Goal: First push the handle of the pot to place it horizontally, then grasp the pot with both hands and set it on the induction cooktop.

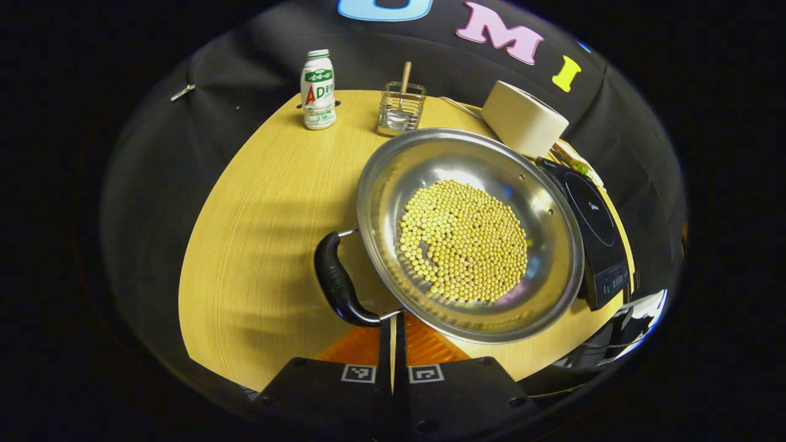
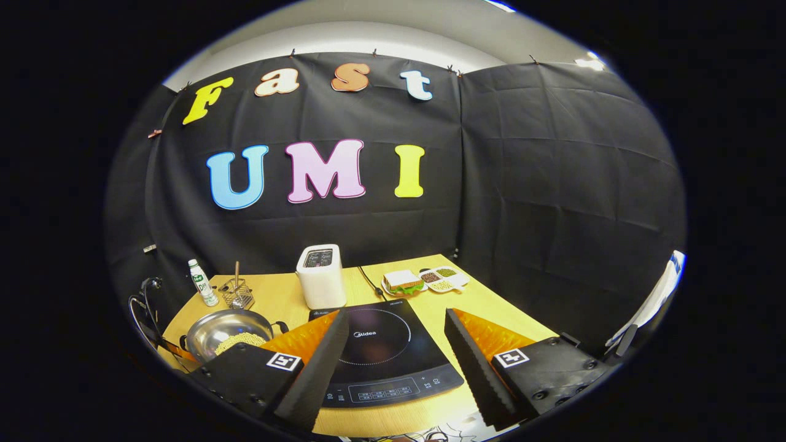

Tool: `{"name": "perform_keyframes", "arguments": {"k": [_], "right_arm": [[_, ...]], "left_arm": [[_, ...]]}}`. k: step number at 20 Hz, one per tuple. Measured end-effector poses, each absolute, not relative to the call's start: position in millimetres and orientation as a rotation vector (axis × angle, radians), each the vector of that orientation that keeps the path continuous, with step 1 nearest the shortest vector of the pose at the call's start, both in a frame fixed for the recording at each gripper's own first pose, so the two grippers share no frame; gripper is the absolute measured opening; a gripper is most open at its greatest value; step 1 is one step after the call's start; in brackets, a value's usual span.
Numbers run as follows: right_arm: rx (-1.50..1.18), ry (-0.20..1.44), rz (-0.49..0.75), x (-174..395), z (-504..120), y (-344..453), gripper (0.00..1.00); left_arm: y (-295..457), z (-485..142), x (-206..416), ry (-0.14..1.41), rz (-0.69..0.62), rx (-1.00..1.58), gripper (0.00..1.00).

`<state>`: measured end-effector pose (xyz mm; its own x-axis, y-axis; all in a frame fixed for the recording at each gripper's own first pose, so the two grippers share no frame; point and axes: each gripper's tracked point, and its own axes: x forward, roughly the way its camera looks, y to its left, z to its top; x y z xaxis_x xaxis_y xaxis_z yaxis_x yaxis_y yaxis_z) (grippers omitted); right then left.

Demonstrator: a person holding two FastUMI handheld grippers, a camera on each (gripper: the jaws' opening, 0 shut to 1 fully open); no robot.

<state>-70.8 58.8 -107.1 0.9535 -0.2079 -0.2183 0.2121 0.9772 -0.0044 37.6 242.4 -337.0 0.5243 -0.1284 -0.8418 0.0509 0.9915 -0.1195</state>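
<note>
handle-push step in hand. left tool (image 1: 393, 334) clenched, tips at the near handle (image 1: 339, 282) of the pot (image 1: 470, 230), which sits on the worktop (image 1: 270, 202) beside the induction cooktop (image 2: 381, 350). right tool (image 2: 393, 344) released over cooktop. next: nudge handle level, then two-sided grasp.

Black cloth (image 2: 552, 184) walls the booth on two sides. A pale ceiling (image 2: 368, 31) shows above it. The desk (image 1: 276, 202) is light wood.

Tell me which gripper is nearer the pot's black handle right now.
Left. The left gripper sits shut, right at the handle of the pot. The right gripper hangs open over the cooktop, off to the pot's side.
</note>
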Motion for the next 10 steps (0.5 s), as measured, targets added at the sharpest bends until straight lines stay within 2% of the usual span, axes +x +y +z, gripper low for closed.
{"name": "perform_keyframes", "arguments": {"k": [10], "right_arm": [[-0.005, 0.235, -0.240, -73.5, -107.5, 54.7, 0.98]], "left_arm": [[267.6, -337.0, 69.5, 1.015, -0.043, -0.117, 0.03]]}}
